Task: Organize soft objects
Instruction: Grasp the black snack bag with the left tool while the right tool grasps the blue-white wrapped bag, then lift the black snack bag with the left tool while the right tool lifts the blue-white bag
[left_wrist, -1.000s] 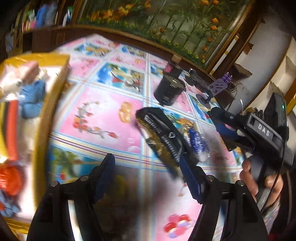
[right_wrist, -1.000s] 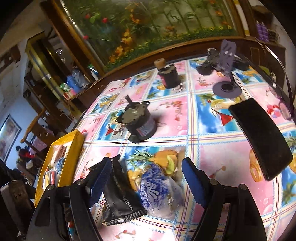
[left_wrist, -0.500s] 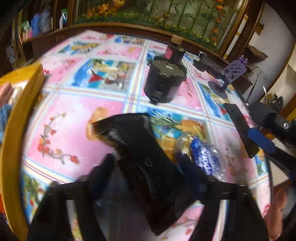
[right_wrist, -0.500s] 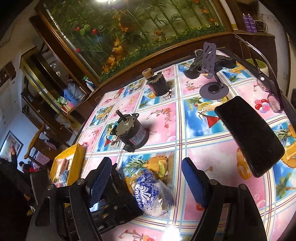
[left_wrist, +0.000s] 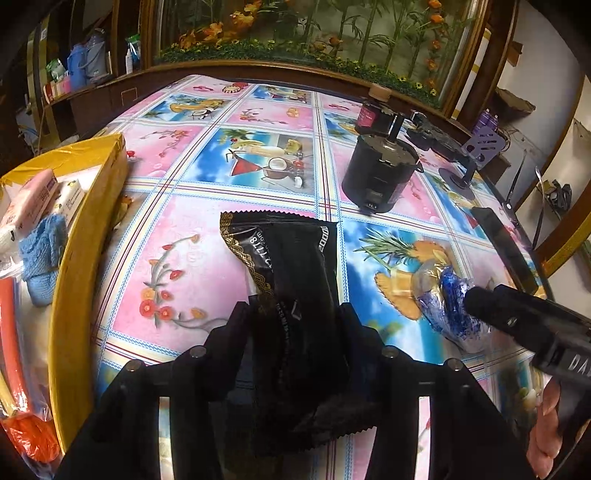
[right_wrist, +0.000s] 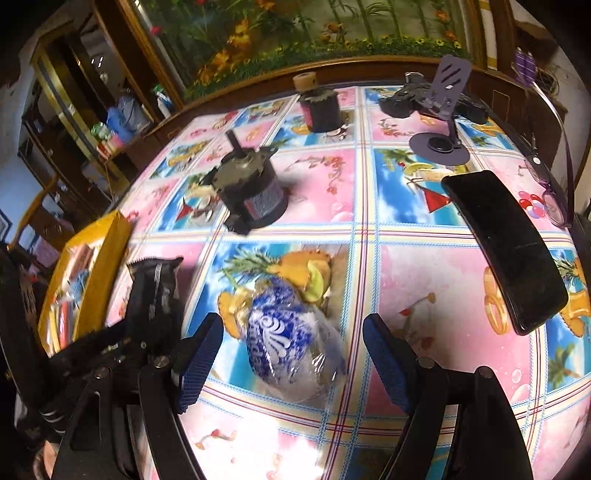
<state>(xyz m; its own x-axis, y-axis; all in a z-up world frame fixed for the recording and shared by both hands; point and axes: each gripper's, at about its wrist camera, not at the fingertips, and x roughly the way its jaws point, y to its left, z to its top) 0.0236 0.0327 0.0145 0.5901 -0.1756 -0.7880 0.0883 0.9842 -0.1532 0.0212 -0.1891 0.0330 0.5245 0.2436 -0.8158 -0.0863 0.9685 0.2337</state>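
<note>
A black snack packet (left_wrist: 295, 266) with gold trim lies on the patterned tablecloth. My left gripper (left_wrist: 293, 314) has it between its fingers; the jaws are closing and the pads touch its sides. The same packet (right_wrist: 155, 291) and left gripper (right_wrist: 110, 354) show at the left of the right wrist view. A blue-and-white soft item in clear plastic (right_wrist: 284, 332) lies between the fingers of my right gripper (right_wrist: 291, 325), which is open and clear of it. One right finger (left_wrist: 491, 306) rests beside that item (left_wrist: 450, 306). A yellow tray (left_wrist: 74, 240) at the left holds several soft things.
A black motor (right_wrist: 255, 192) stands behind the soft items, a second one (right_wrist: 321, 110) farther back. A black phone (right_wrist: 506, 247), a purple stand (right_wrist: 443, 144) and glasses (right_wrist: 554, 192) lie to the right. A wooden rail edges the table's far side.
My left gripper came forward over the black packet and narrowed around it. My right gripper sank closer to the blue-and-white item and kept the same width.
</note>
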